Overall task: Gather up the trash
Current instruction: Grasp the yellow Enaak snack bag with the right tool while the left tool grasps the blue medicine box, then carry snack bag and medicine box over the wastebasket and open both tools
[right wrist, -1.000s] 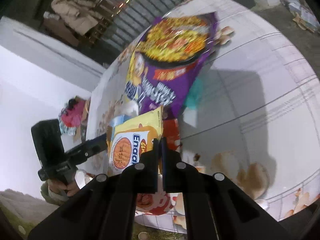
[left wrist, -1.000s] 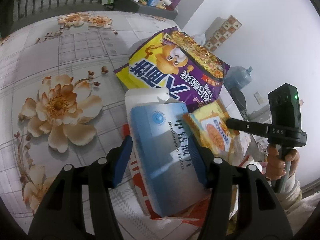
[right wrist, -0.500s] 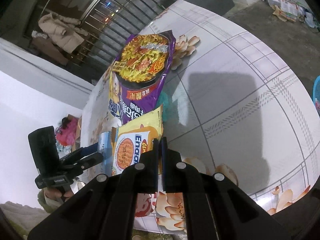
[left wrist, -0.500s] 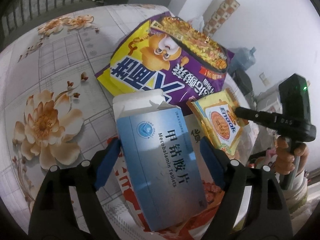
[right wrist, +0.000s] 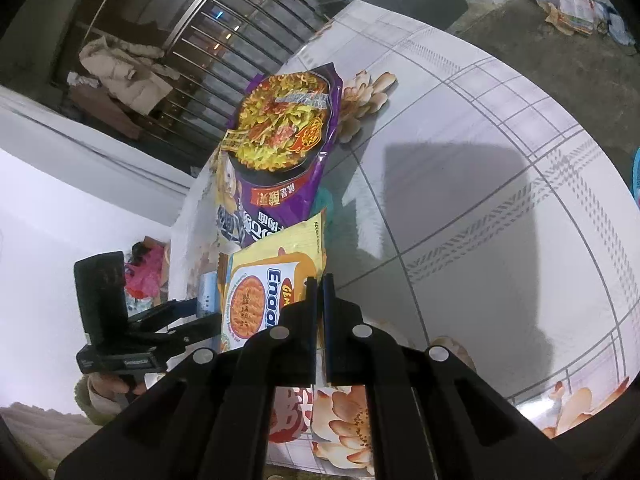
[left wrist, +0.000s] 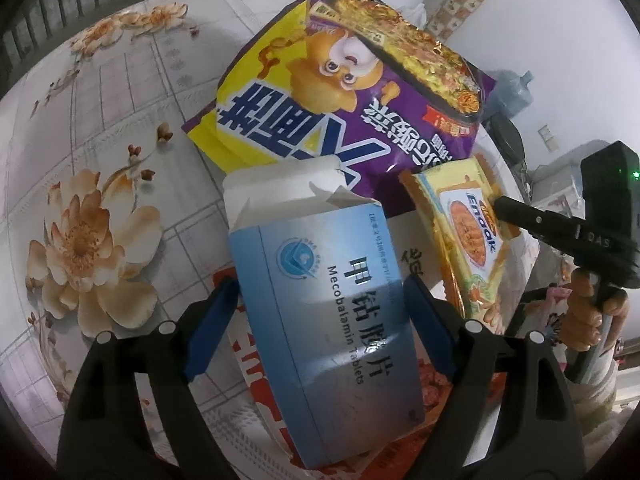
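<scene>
I count one blue cardboard tablet box point(left wrist: 332, 320) lying between my left gripper's point(left wrist: 320, 312) opening jaws, seemingly untouched; my right gripper point(right wrist: 318, 284) is clamped tight on one yellow plastic noodle packet point(right wrist: 272, 280).

Black left gripper point(left wrist: 316, 320), blue-padded jaws, silver screws

2 wrist fisheyes look steeply down along their jaws, close over the desk point(left wrist: 100, 92) – from opposite sides, both sharing the yellow noodle packet point(left wrist: 468, 236) and purple bag point(right wrist: 280, 160)
</scene>
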The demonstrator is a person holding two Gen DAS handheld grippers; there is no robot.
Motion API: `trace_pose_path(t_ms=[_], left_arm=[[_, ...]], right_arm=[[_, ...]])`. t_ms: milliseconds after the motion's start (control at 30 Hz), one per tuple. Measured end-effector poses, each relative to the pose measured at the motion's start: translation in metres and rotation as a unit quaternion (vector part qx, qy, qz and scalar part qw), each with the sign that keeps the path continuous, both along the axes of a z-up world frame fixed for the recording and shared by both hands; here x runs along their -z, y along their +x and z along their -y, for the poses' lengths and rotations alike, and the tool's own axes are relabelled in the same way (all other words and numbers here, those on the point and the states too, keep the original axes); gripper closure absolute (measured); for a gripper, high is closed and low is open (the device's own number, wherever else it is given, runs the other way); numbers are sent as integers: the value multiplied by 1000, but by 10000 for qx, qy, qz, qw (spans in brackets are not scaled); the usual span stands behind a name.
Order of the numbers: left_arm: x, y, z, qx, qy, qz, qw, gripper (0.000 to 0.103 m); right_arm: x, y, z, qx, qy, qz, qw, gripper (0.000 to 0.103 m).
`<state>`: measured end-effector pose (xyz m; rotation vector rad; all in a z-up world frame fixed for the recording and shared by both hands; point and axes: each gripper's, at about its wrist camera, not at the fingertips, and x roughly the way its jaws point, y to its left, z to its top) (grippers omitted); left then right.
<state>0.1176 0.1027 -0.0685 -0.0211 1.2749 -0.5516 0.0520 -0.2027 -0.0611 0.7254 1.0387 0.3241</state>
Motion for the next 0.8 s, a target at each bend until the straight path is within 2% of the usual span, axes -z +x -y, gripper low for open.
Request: trace_pose_path(t_ms=[167,367,567,800], left_arm=[[1,0,-3,-37,-107,-22,9999,25],[-10,-4,-21,-208,-267,154,9993,27],[-33,-13,-47,-513,-537,564,9956,27],[-72,-21,-67,-933,-759,1082,9868,28]], right_arm=[[-1,0,0,-13,70,57,10000,100],[-7,0,1,-5,212,162,9996,100],[-18,3,2,-46,268,352,9990,100],[-33,8,8,-121,358,582,9976,100]])
